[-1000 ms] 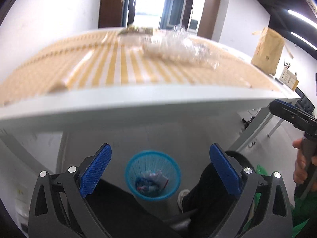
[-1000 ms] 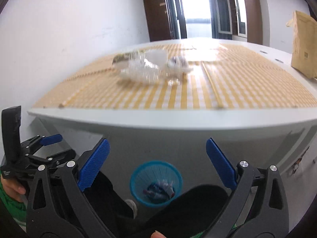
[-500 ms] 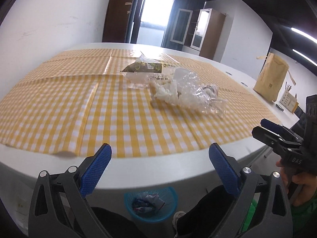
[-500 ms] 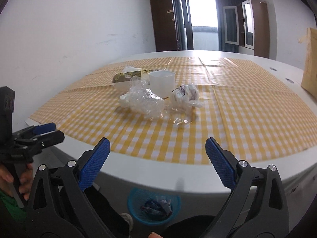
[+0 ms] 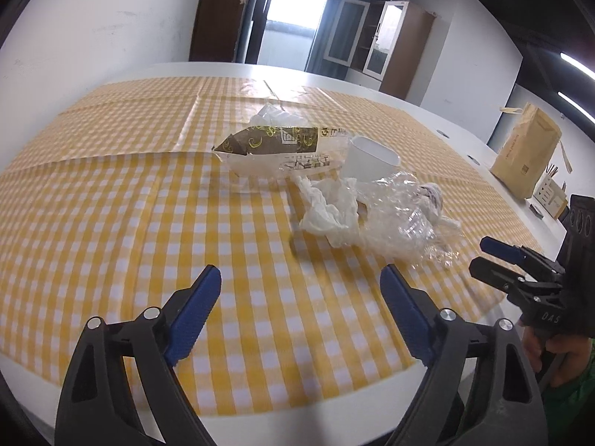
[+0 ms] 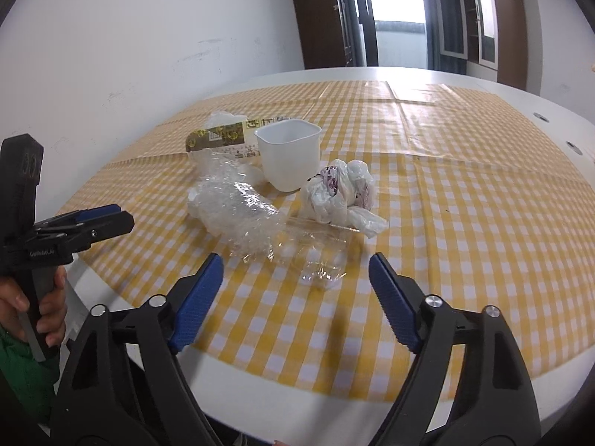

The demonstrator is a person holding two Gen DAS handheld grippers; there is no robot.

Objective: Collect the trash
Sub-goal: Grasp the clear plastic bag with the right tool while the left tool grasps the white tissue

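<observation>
A heap of trash lies on the yellow checked tablecloth (image 5: 111, 200): a clear wrapper with a dark printed label (image 5: 277, 148), a white plastic cup (image 5: 370, 160), a crumpled white tissue (image 5: 329, 210), crumpled clear plastic (image 5: 403, 223) and a balled white bag (image 6: 340, 189). The cup (image 6: 290, 156) and clear plastic (image 6: 238, 208) also show in the right wrist view. My left gripper (image 5: 301, 293) is open and empty, above the cloth short of the tissue. My right gripper (image 6: 295, 282) is open and empty, just short of a flat clear wrapper (image 6: 316, 249).
A brown paper bag (image 5: 526, 156) stands at the table's far right edge. The white table rim (image 6: 334, 383) runs below my grippers. A white wall, dark doors and cabinets lie beyond the table.
Both grippers rose from below the table edge, where a blue bin with trash showed, to above the tabletop and moved closer to the heap. Both stayed open.
</observation>
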